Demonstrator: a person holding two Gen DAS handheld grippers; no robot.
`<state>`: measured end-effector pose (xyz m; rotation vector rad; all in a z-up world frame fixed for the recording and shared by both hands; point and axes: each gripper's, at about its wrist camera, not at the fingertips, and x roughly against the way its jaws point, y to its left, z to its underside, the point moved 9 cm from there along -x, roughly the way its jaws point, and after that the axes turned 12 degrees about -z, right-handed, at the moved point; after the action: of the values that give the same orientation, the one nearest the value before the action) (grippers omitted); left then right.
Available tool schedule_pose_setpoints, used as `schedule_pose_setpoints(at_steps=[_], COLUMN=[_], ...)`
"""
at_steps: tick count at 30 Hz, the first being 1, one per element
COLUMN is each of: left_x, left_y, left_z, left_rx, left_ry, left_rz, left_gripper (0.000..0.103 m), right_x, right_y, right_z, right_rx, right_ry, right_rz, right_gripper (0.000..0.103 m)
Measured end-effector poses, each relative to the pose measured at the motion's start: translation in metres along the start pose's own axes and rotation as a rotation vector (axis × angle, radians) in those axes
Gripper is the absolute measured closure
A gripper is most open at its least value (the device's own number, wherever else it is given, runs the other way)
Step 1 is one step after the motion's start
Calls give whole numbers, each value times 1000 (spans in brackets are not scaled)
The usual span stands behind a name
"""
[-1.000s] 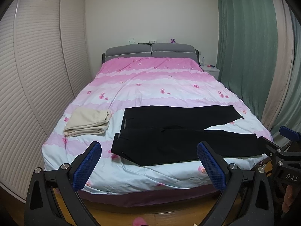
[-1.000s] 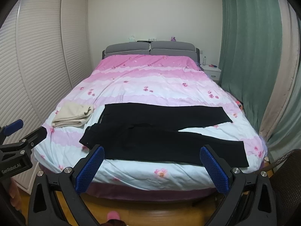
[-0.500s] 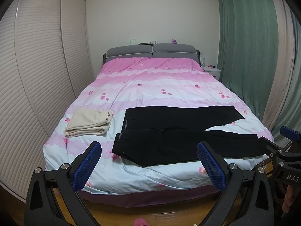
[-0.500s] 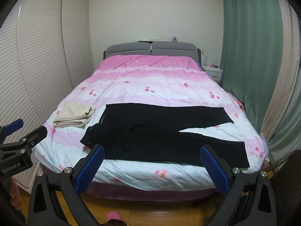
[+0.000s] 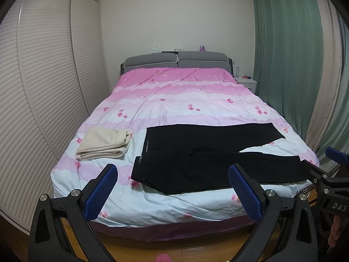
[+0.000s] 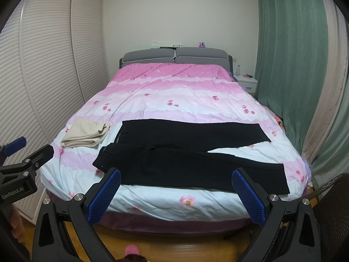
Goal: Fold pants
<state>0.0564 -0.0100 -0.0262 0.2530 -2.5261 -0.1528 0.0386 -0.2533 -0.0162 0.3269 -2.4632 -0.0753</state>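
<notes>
Almost nothing has shifted: your left tongs (image 5: pixel 172 186) and right tongs (image 6: pixel 175 191) still hang wide open and empty, short of the unfolded pants (image 5: pixel 209 159) on the bed (image 5: pixel 174 96).

1. Pants (image 5: pixel 209 159): one black pair, laid flat on the bed, legs toward 3 o'clock.
2. Folded cloth (image 5: pixel 104 144): one beige piece, at 9 o'clock from the pants.
3. Beds (image 5: pixel 174 100): one, pink flowered cover.
4. Headboard cushions (image 5: pixel 176 60): two, grey, side by side at 12 o'clock.
5. Grippers: two, the left gripper (image 5: pixel 172 192) and the right gripper (image 6: pixel 176 194), each with two blue pads (image 5: pixel 100 193), spread apart.
6. Nightstands (image 5: pixel 246 80): one, white, at 2 o'clock.
7. Bottles (image 5: pixel 237 71): one on the nightstand.
8. Wardrobe doors (image 5: pixel 43 87): two seen, slatted.
</notes>
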Motion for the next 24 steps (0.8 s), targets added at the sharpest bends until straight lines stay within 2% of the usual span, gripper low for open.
schedule_pose_setpoints(at_steps=[24], left_x=[-10], left_y=[-5], left_z=[0], left_rx=[-2], left_ry=[26], left_rz=[-15], left_gripper=[0], right_x=[-13], right_y=[0], right_z=[4], right_rx=[3], right_ry=[23], right_rz=[-13], right_gripper=[1])
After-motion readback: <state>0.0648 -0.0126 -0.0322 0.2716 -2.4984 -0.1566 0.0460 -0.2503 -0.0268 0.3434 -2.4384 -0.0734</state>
